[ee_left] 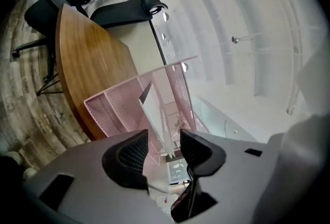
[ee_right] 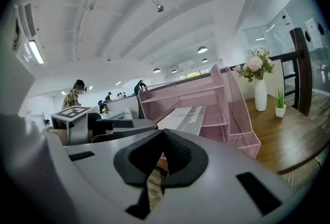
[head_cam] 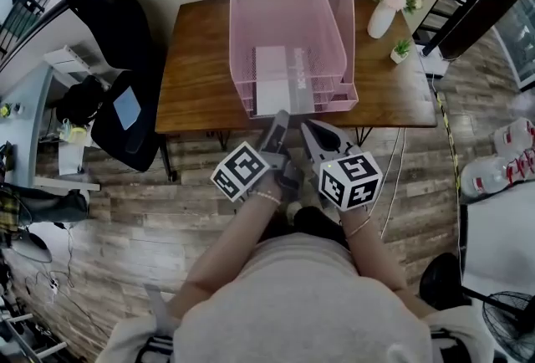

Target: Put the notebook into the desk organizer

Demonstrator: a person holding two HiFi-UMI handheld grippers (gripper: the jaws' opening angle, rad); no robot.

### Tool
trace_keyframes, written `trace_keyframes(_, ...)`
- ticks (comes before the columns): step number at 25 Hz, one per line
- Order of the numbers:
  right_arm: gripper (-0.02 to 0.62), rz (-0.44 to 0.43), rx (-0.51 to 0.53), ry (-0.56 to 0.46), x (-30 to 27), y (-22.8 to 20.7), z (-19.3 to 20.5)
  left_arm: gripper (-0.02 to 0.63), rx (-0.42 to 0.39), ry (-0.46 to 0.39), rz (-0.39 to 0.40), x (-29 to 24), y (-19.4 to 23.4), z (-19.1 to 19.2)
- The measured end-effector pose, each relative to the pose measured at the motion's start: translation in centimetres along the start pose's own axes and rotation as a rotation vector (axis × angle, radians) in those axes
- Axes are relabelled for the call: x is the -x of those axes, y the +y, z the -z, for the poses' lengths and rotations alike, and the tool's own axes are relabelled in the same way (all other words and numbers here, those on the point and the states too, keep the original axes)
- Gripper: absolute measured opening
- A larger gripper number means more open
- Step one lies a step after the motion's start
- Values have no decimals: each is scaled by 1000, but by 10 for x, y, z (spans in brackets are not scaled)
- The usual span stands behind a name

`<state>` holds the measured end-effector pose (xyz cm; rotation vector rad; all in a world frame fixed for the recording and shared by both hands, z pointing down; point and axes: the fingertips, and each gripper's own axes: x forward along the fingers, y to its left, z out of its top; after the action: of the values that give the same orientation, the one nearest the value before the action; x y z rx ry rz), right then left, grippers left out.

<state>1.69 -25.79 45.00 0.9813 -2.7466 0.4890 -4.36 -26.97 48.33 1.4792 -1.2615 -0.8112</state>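
Nearest the person, the left gripper (head_cam: 278,120) and the right gripper (head_cam: 316,134) are held side by side just short of the tabletop's (head_cam: 196,60) near edge, both pointing at the pink mesh desk organizer (head_cam: 242,27). In the left gripper view, the left gripper (ee_left: 164,148) has its jaws standing wide apart. The notebook's (ee_left: 154,114) near end shows in the gap between them, with both pads clear of it, so nothing is gripped. In the right gripper view, the right gripper (ee_right: 162,143) has its jaws closed together with nothing between them.

The desk organizer (ee_right: 232,99) stands at the near edge of the tabletop (ee_right: 289,140), about midway along it, its open front facing the person. It has a wide section with an upper shelf and, to the right of that, a narrower stack of small mesh trays. The notebook (head_cam: 272,77) lies flat on the lower level of the wide section, under the shelf. It is white with a grey printed strip along its right side, and its near end sits at the organizer's front, just beyond the left gripper's tips. From the right gripper view the notebook (ee_right: 183,117) lies ahead and slightly to the left of the closed jaws.

Farther back, by the far right corner of the tabletop, are a white vase of flowers (head_cam: 382,18) and a small potted plant (head_cam: 400,51).
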Motion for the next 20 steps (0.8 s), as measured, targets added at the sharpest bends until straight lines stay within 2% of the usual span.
trace_keyframes(4,11,4,-15,4,2,2,6,151,4,0,-6,4,5,1)
trace_keyframes(15,11,26,-23,4,8,-4,9,124,26,-9,-21,2,18,-1)
trace_keyframes(20,11,28,-20,0,5,-8,5,84,32,-13,-35,-4,22,-4)
